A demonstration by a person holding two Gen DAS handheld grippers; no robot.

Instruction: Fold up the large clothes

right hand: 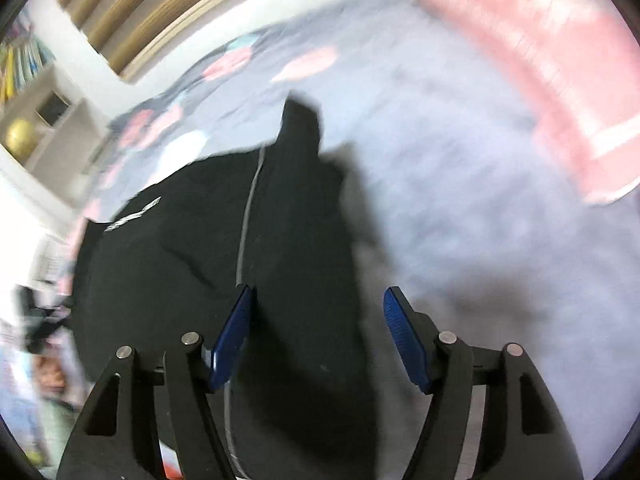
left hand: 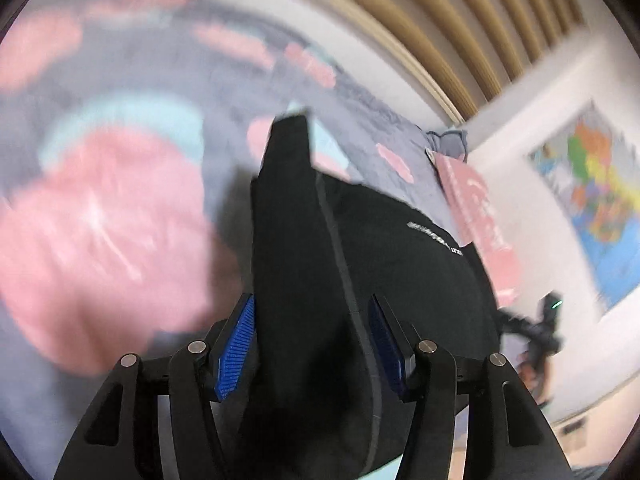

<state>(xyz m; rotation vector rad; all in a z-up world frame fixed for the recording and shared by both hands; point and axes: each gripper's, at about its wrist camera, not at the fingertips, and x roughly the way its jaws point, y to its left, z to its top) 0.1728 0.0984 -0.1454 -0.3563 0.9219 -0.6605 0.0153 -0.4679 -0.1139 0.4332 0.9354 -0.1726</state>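
- Black garment (left hand: 400, 280) lay on the bed (right hand: 480, 220); your left gripper (left hand: 310, 344) straddled it, jaws apart; right gripper (right hand: 318, 340) stood wide, unloaded.
- Judged: fold released; next you needed a fresh edge grip.

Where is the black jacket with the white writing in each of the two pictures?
Left wrist view: the black jacket fills the bottom middle, a fold rising between the left gripper pads; white writing to the right.
Right wrist view: the black jacket fills the lower left and middle, by the right gripper; writing at upper left.
Shared landmark: the grey bedspread with pink patches under it.
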